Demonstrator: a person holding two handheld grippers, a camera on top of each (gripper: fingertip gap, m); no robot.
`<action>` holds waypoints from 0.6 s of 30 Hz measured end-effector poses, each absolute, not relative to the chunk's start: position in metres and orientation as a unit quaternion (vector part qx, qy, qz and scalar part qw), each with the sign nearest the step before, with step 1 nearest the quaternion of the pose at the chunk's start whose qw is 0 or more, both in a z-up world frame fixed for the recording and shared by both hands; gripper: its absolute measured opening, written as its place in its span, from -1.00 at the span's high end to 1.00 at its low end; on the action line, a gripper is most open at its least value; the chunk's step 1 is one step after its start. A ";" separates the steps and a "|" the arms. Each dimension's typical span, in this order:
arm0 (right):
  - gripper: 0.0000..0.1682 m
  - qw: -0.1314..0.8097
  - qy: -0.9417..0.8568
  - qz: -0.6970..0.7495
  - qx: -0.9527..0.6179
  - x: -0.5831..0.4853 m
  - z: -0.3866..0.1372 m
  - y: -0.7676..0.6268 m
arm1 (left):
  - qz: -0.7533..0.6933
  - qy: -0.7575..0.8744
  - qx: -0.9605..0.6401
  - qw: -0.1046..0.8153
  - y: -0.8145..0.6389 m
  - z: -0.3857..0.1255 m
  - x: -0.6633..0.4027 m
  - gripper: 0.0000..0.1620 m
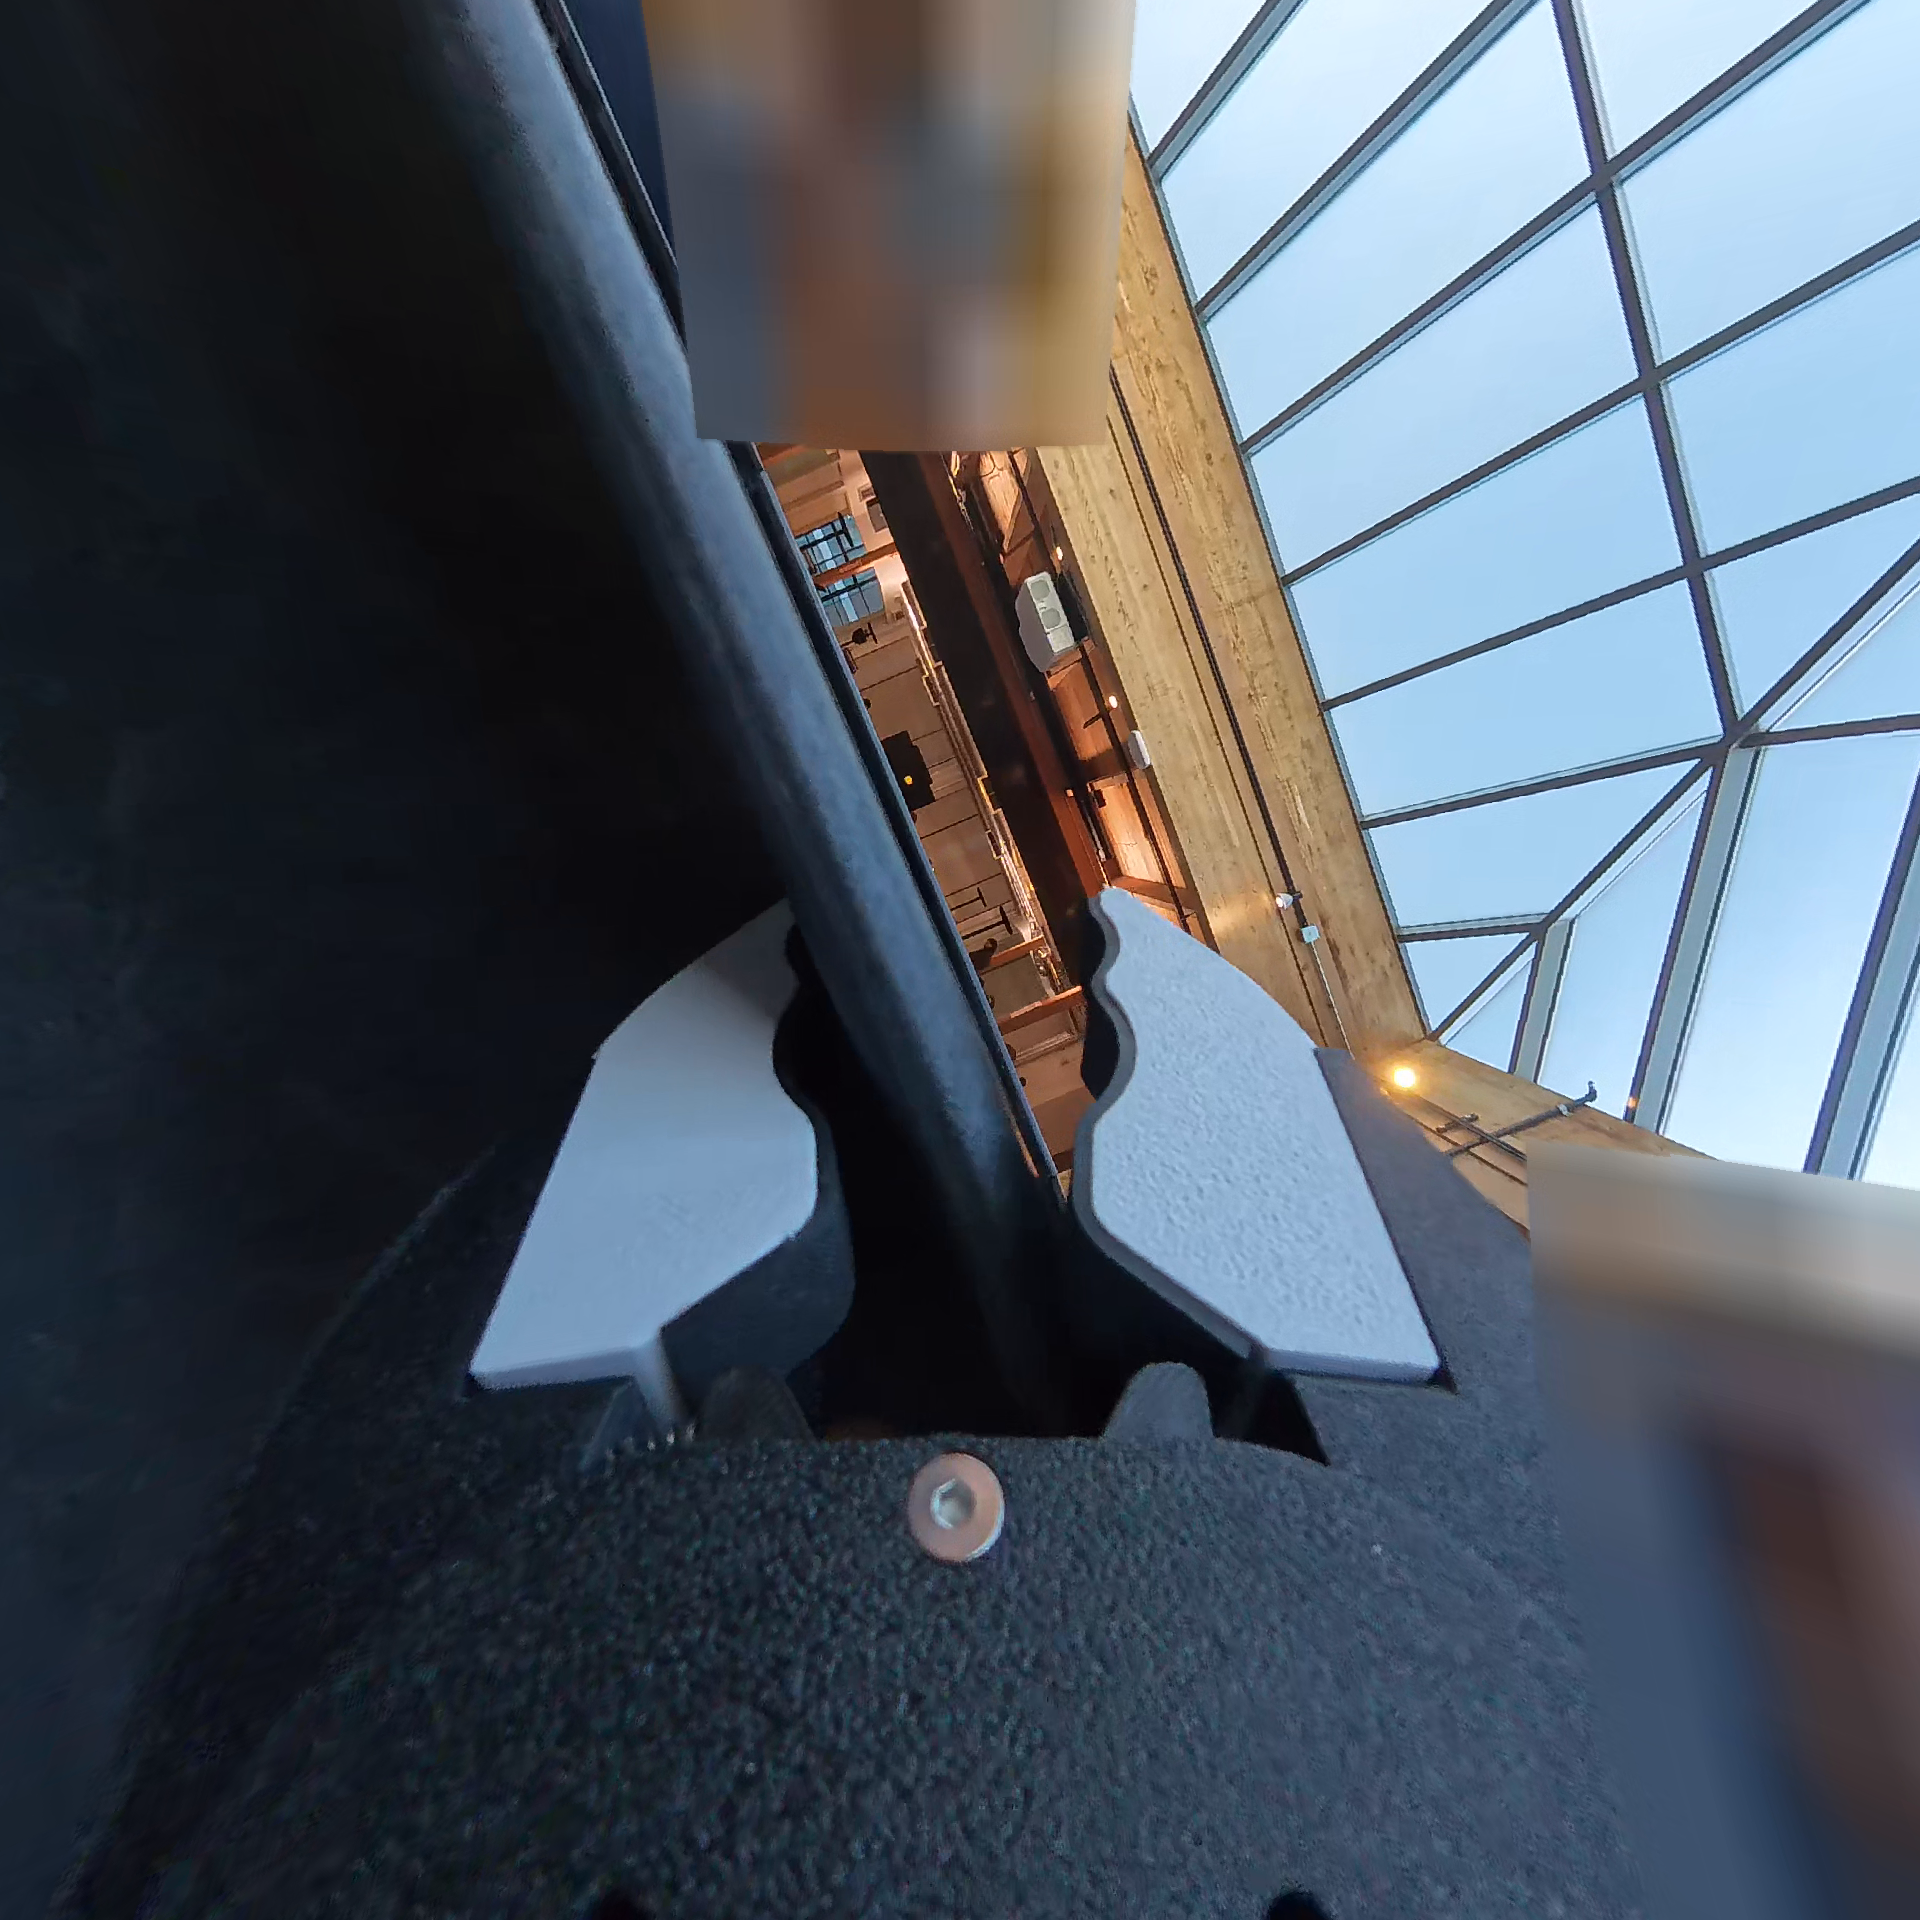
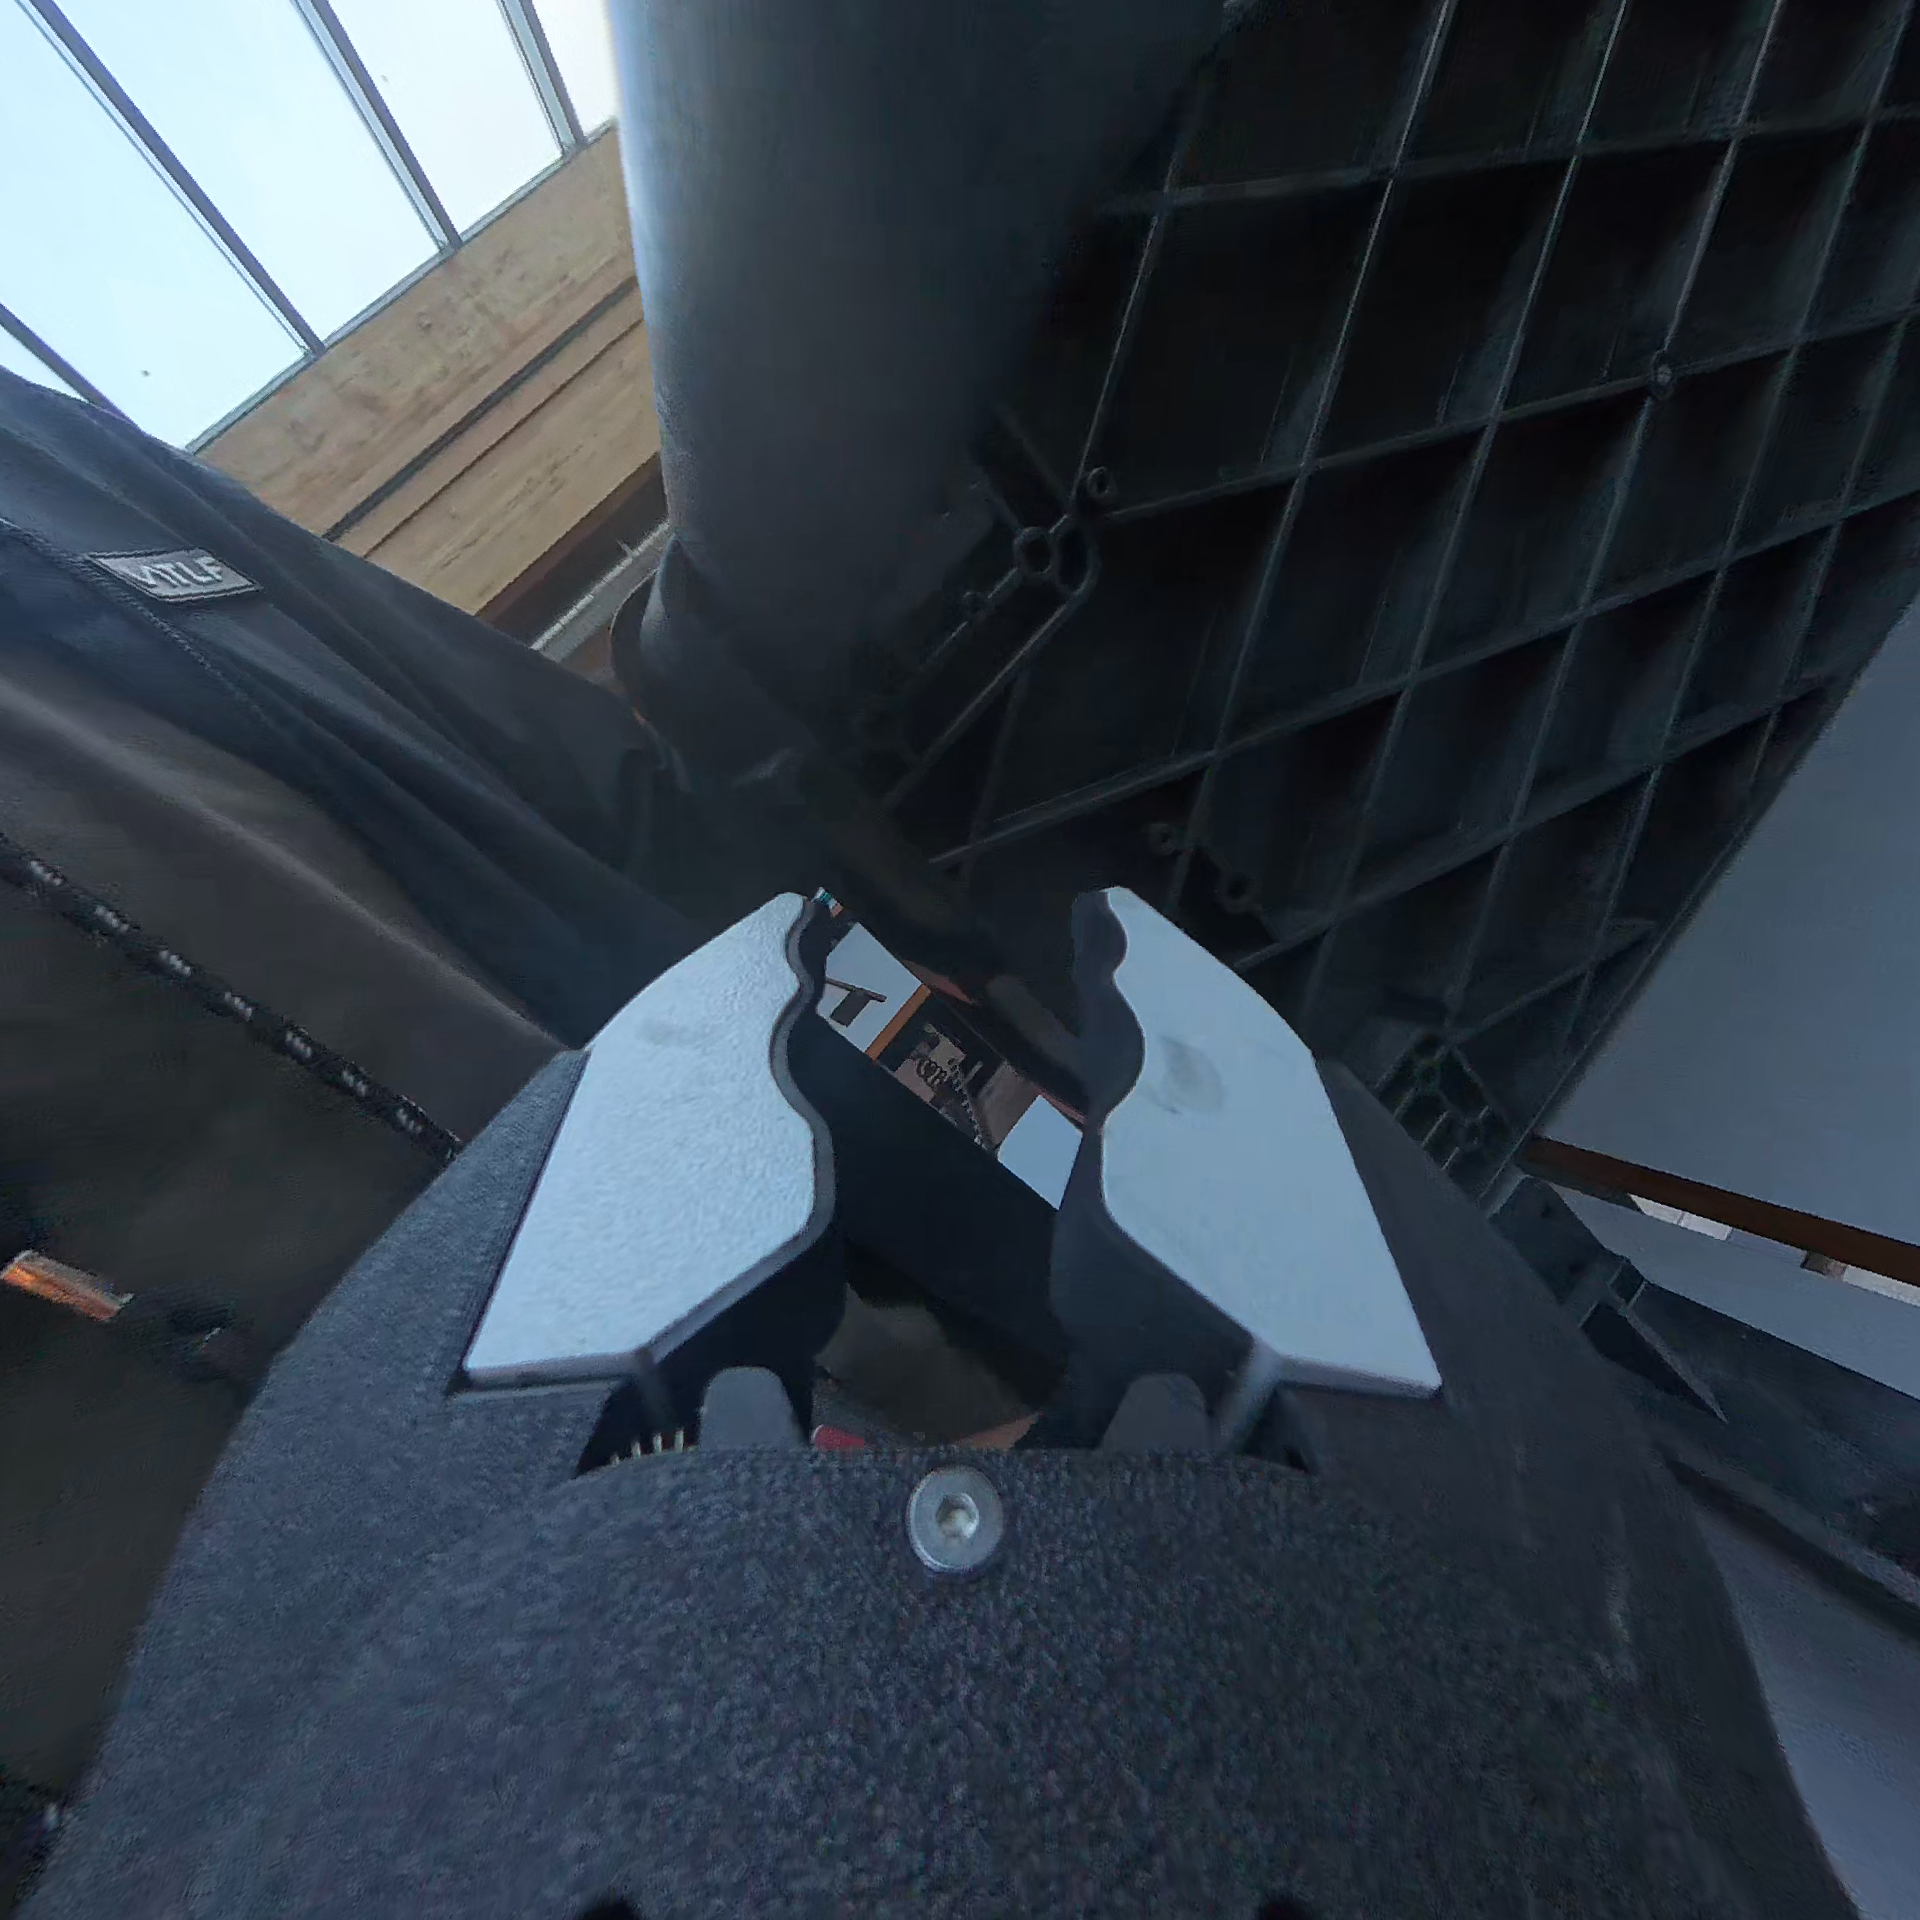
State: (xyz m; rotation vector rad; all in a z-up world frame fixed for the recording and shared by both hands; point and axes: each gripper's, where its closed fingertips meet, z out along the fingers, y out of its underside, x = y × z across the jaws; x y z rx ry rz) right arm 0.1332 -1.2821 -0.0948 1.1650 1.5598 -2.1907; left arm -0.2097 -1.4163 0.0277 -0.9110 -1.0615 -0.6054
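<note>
Both grippers point upward. In the left wrist view my left gripper (image 1: 945,925) is open, with a black round bar (image 1: 727,675) running between its fingers from the base up to the left. The bar lies against the left finger (image 1: 665,1143); a gap shows beside the right fingertip. A broad black surface (image 1: 312,623) joins the bar on the left. In the right wrist view my right gripper (image 2: 951,914) is open, its fingertips just below where a thick black column (image 2: 831,364) meets a ribbed black plastic underside (image 2: 1455,520). Whether the fingers touch it is unclear.
A glass roof with dark frames (image 1: 1558,468) and a wooden wall (image 1: 1195,623) are overhead; the roof also shows in the right wrist view (image 2: 156,208). A person's dark garment (image 2: 260,779) fills that view's left side. A grey wall (image 2: 1745,935) is at the right. Spacing between my two grippers at the tips: around 40 cm.
</note>
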 end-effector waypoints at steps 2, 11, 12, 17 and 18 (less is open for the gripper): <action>0.39 0.104 0.527 -0.746 0.394 0.129 -0.094 -1.286 | -0.282 -0.476 -0.402 0.729 -1.415 0.029 -0.210 0.39; 0.29 0.088 0.494 -0.774 0.386 0.107 -0.076 -1.296 | -0.307 -0.445 -0.372 0.754 -1.417 0.036 -0.205 0.21; 0.28 0.090 0.495 -0.774 0.384 0.107 -0.075 -1.298 | -0.308 -0.440 -0.368 0.759 -1.417 0.037 -0.204 0.16; 0.27 0.089 0.491 -0.778 0.381 0.107 -0.069 -1.303 | -0.299 -0.420 -0.369 0.774 -1.426 0.044 -0.198 0.02; 0.27 0.089 0.485 -0.782 0.380 0.106 -0.066 -1.302 | -0.295 -0.421 -0.367 0.776 -1.430 0.044 -0.198 0.02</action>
